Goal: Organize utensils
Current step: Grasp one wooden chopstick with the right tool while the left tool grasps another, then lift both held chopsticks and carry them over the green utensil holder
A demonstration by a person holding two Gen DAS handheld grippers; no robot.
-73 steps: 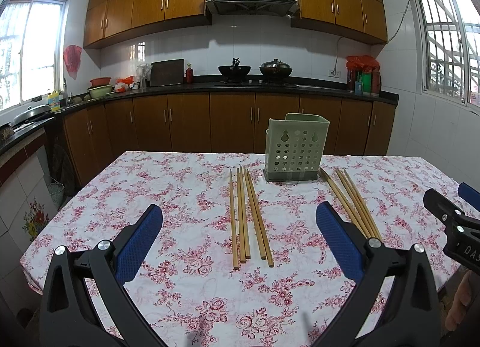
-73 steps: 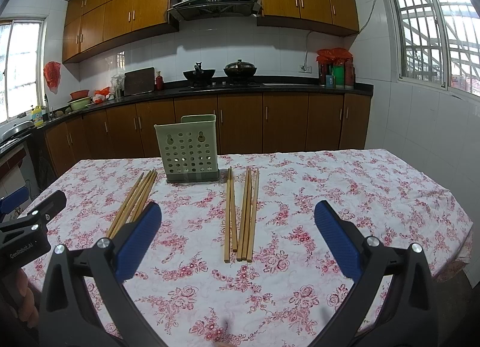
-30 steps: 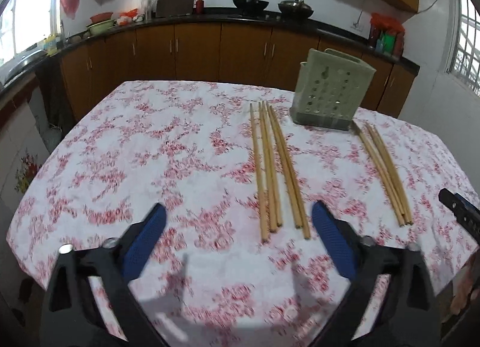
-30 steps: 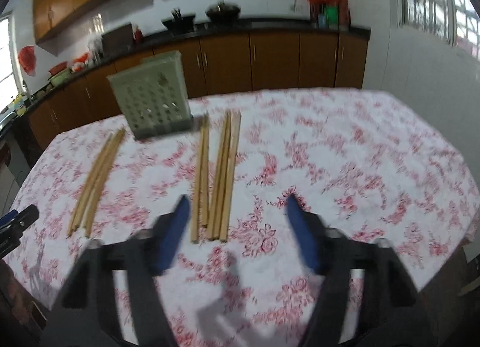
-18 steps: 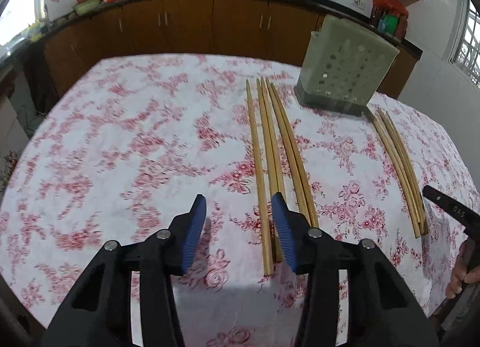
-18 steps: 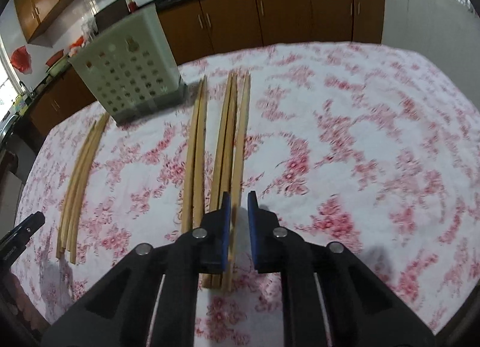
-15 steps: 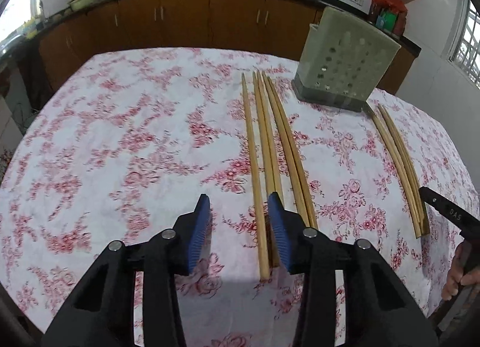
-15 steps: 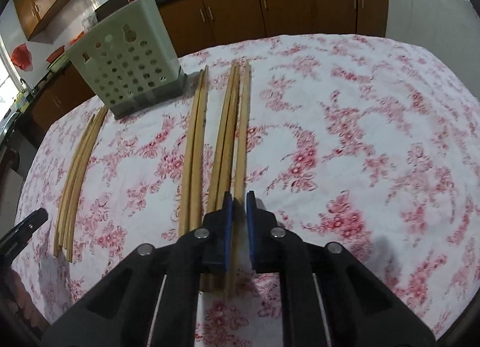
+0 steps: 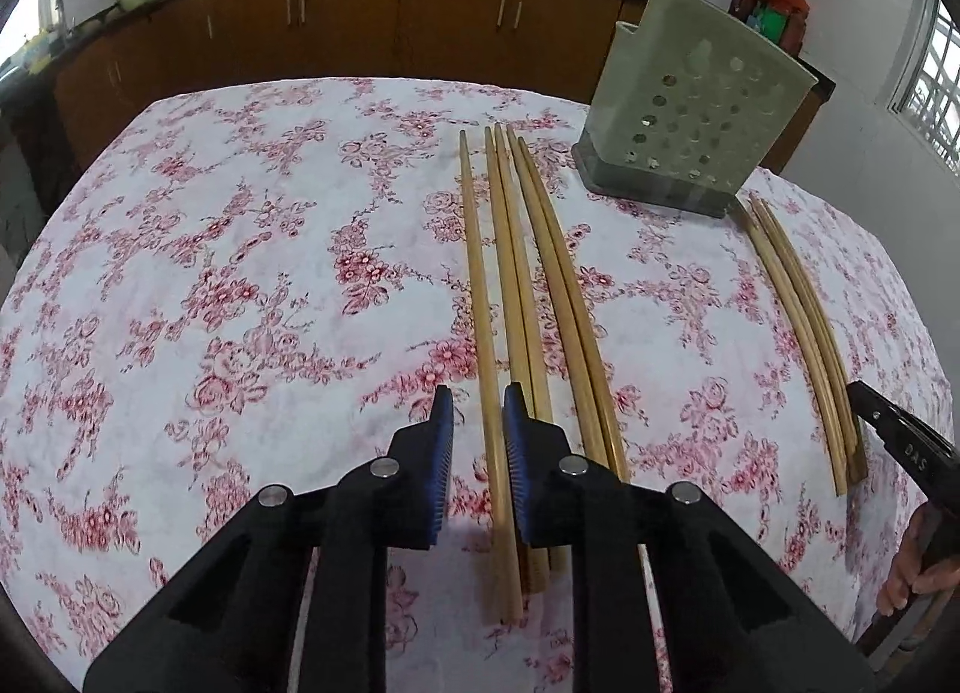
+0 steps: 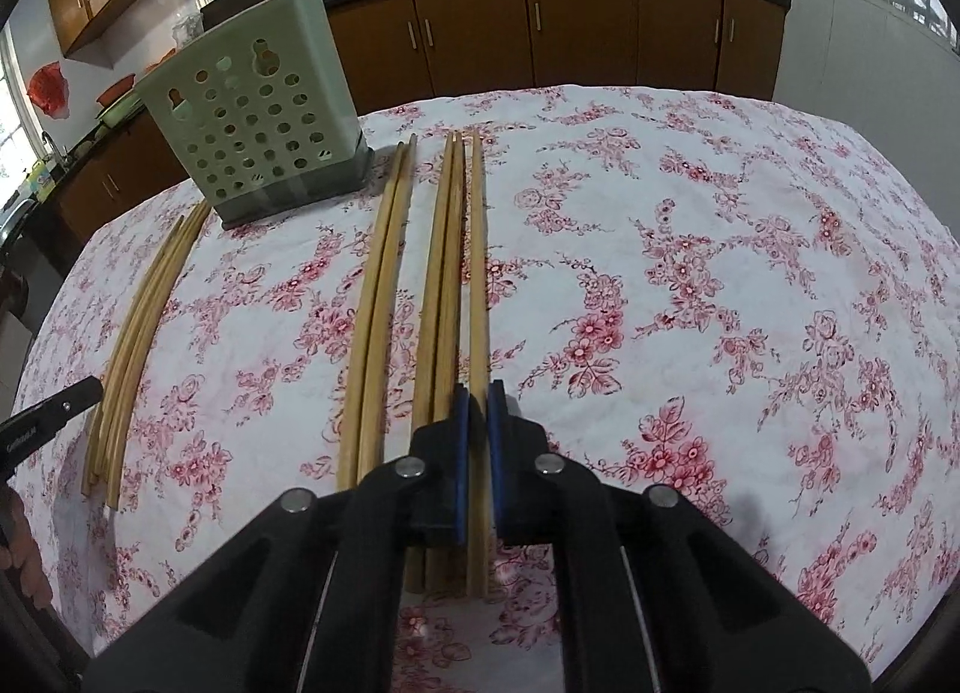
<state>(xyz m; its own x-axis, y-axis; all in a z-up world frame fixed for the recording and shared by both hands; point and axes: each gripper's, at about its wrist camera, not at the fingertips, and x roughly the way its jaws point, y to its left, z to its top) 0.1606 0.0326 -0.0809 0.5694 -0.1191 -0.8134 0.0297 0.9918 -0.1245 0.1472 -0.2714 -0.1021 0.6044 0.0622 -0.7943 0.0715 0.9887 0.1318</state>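
Several wooden chopsticks (image 9: 516, 285) lie side by side on the floral tablecloth, left of a pale green perforated utensil holder (image 9: 690, 129). My left gripper (image 9: 478, 402) straddles the leftmost chopstick (image 9: 480, 303) with its blue pads (image 9: 445, 423) narrowly apart, a gap showing on each side. In the right wrist view, a second group of chopsticks (image 10: 444, 273) lies right of the holder (image 10: 258, 123). My right gripper (image 10: 472, 399) is shut on the rightmost chopstick (image 10: 477, 273), which still lies on the table.
The table's cloth (image 9: 210, 273) has open room to the left, and in the right wrist view (image 10: 720, 273) to the right. Kitchen cabinets (image 9: 360, 15) stand behind the table. The other gripper's tip shows at each frame's edge (image 9: 900, 441) (image 10: 48, 411).
Both grippers have come down to the near ends of the chopsticks and narrowed. The right one has shut on the rightmost chopstick; the left one has closed further around the leftmost.
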